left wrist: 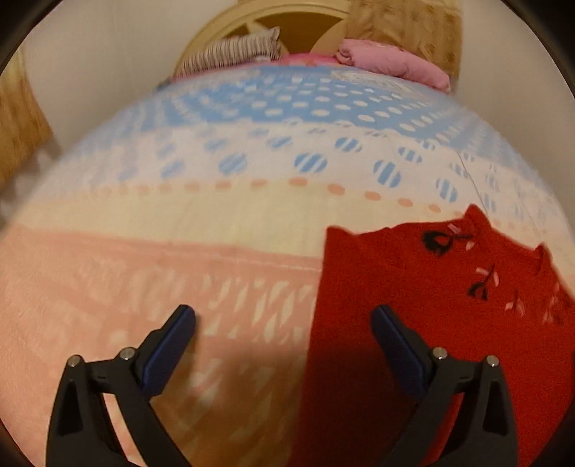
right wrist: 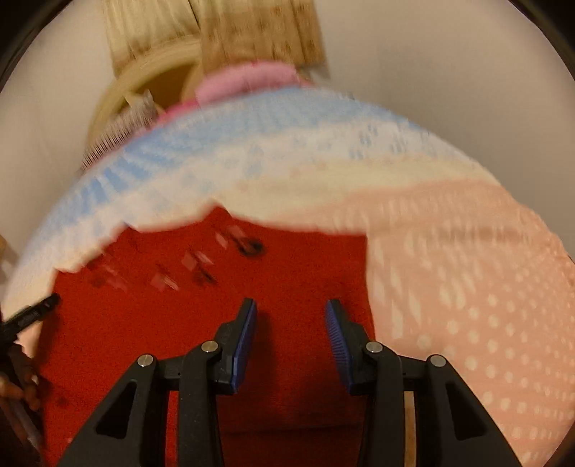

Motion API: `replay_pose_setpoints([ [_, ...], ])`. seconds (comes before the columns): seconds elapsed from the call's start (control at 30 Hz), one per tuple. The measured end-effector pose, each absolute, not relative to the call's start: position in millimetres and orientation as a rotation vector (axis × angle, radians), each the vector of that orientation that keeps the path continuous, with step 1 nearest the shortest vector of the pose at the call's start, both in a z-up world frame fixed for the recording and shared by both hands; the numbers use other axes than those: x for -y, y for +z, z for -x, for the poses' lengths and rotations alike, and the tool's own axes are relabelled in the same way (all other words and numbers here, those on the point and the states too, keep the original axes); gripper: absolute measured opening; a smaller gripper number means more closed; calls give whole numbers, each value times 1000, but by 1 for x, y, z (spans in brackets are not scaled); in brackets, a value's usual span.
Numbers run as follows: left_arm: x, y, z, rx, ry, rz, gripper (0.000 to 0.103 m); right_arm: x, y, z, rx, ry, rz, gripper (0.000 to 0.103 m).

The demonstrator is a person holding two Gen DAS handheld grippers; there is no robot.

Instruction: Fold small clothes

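Observation:
A small red knitted garment [left wrist: 413, 287] with black and pale pink marks lies flat on the patterned bedspread [left wrist: 215, 215]. In the left wrist view it fills the lower right, and its straight left edge runs between my fingers. My left gripper [left wrist: 284, 312] is wide open above that edge with nothing in it. In the right wrist view the red garment [right wrist: 179, 323] lies under my right gripper [right wrist: 291, 305], which hovers over its right part, open, with nothing between the pads. A black finger [right wrist: 36, 312] of the other gripper shows at the left edge.
The bedspread [right wrist: 467, 287] has blue, white, cream and pink dotted bands. At its far edge lie a pink bundle of cloth [left wrist: 391, 61] and a striped cloth [left wrist: 230, 54], in front of a round cream frame [left wrist: 222, 25] and a pale wall. Part of a hand [right wrist: 14, 388] shows low left.

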State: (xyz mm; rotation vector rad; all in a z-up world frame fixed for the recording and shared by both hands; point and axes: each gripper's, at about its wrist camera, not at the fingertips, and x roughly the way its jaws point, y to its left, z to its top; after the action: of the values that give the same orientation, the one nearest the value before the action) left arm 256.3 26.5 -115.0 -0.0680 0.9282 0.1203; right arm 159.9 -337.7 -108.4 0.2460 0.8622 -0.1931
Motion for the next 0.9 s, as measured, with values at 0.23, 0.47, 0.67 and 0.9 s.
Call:
replay_pose_setpoints([
  [0.23, -38, -111, -261, -973, 51, 136, 103, 329, -109, -163, -877, -187, -196, 47],
  [0.47, -59, -64, -168, -786, -115, 109, 103, 341, -59, -83, -741, -152, -250, 47],
  [0.67, -74, -61, -97, -730, -148, 84, 103, 349, -31, 6, -675, -192, -231, 47],
  [0.9, -58, -69, -66, -746, -113, -7, 103, 351, -42, 68, -667, -233, -262, 48],
])
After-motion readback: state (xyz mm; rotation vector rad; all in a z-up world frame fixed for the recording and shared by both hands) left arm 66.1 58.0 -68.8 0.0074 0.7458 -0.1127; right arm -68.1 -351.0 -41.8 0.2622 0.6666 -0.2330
